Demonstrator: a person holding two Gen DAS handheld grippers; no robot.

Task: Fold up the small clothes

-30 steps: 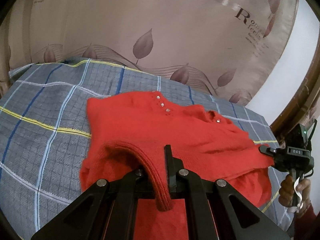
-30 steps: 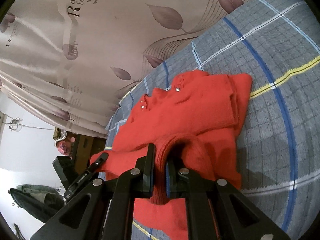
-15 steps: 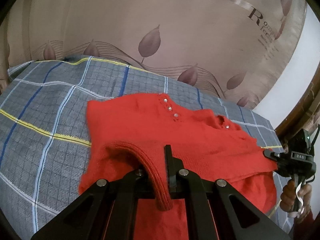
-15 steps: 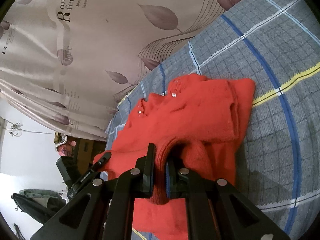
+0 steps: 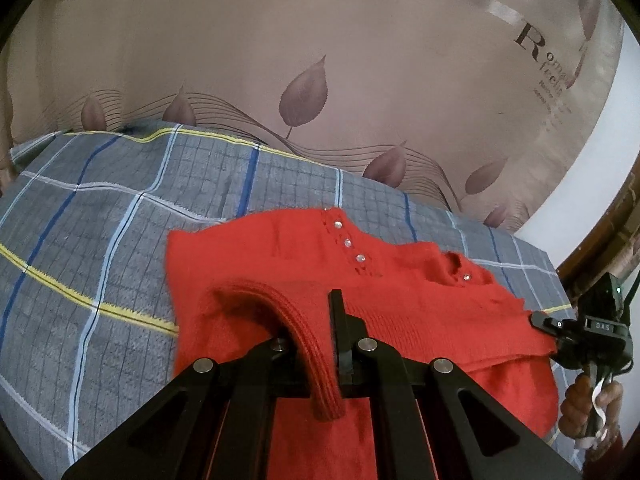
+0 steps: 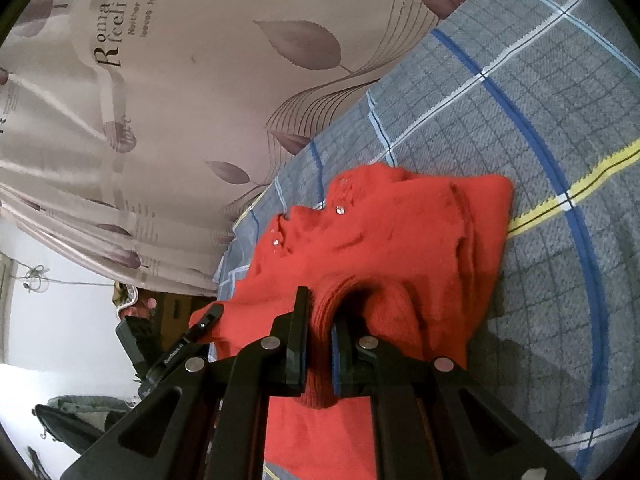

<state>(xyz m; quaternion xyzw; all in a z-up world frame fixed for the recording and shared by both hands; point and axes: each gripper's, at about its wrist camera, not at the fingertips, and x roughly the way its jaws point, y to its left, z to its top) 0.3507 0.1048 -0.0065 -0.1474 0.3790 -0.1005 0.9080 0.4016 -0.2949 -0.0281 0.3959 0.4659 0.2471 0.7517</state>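
Observation:
A small red knit sweater [image 5: 304,264] with shiny studs at the neck lies on a grey plaid blanket [image 5: 100,248]; it also shows in the right wrist view [image 6: 392,240]. My left gripper [image 5: 316,340] is shut on the sweater's ribbed hem and lifts that edge off the blanket. My right gripper [image 6: 318,328] is shut on the ribbed hem at the other side. The right gripper shows at the right edge of the left wrist view [image 5: 576,332]. The left gripper shows at the lower left of the right wrist view [image 6: 188,336]. The lifted lower part hangs over both grippers.
A beige curtain [image 5: 320,60] with leaf print hangs behind the bed. The plaid blanket [image 6: 540,160] extends right of the sweater. A wooden frame [image 5: 600,248] stands at the far right. Dark furniture and clutter [image 6: 80,412] lie beyond the bed's left edge.
Both grippers have carried the held hem forward over the sweater toward the neck end. The sweater's body looks shorter and the neckline sits closer to the fingers.

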